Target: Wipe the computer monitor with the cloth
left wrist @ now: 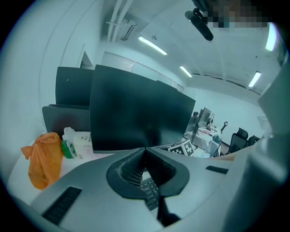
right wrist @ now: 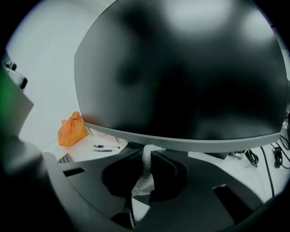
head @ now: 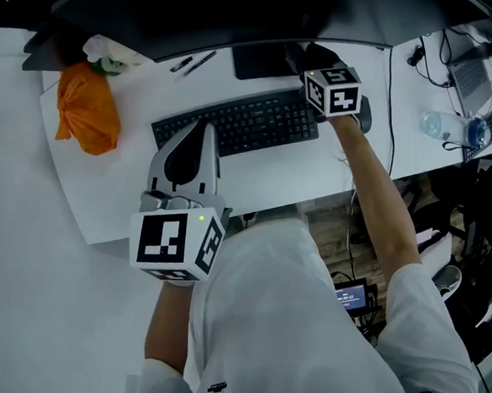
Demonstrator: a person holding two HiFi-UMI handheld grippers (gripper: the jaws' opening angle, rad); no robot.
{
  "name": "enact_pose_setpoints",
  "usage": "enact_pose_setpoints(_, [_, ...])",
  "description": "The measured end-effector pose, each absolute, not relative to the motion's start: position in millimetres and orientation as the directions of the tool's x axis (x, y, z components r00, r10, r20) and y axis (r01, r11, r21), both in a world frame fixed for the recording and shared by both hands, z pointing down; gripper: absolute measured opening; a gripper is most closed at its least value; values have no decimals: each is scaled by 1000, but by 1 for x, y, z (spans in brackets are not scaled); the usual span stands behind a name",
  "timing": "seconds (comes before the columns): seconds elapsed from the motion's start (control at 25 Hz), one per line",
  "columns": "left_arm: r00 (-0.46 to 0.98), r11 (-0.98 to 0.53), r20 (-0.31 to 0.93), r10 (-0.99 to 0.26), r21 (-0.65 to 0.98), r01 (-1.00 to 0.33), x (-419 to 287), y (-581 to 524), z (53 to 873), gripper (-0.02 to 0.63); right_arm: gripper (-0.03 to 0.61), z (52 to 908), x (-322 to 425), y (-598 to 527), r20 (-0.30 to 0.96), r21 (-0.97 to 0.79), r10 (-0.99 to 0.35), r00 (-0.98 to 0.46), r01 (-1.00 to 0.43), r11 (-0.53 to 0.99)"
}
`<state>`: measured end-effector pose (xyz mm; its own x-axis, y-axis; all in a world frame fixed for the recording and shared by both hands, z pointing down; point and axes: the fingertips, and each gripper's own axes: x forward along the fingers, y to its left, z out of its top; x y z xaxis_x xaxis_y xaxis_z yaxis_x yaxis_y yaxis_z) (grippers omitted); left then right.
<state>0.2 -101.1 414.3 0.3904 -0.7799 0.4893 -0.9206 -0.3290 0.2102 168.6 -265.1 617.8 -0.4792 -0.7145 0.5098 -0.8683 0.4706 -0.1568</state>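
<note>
The dark computer monitor (right wrist: 181, 68) fills the right gripper view, its lower bezel just above the jaws; it also stands at the top of the head view (head: 248, 13) and ahead in the left gripper view (left wrist: 136, 113). My right gripper (right wrist: 147, 152) is shut on a white mesh cloth (right wrist: 144, 174), whose top edge touches the bezel's underside. In the head view the right gripper (head: 321, 67) is raised at the screen's bottom right. My left gripper (head: 192, 136) hovers over the keyboard's left end, jaws together with nothing between them (left wrist: 145, 152).
A black keyboard (head: 240, 124) lies before the monitor stand. An orange bag (head: 87, 111) and a spray bottle (head: 108, 62) sit at the desk's left. Two pens (head: 193, 64) lie behind the keyboard. Cables and a water bottle (head: 444, 125) are at the right.
</note>
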Motion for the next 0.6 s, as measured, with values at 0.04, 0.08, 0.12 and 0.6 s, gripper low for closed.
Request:
enact_pose_setpoints(0.04, [386, -324, 489, -782, 211, -922, -3, -100, 415, 18, 41, 618, 162, -265, 508, -167, -711, -486, -865, 472])
enact_pose_setpoints(0.08, [383, -319, 489, -784, 212, -924, -7, -100, 414, 18, 41, 618, 155, -264, 505, -177, -709, -493, -863, 474])
enact_pose_setpoints(0.12, [379, -314, 488, -786, 213, -925, -11, -99, 414, 18, 41, 617, 149, -264, 502, -185, -707, -499, -860, 476])
enact_pose_setpoints(0.6, [340, -257, 484, -806, 231, -938, -56, -93, 417, 18, 40, 613, 58, -257, 488, -220, -667, -563, -819, 530])
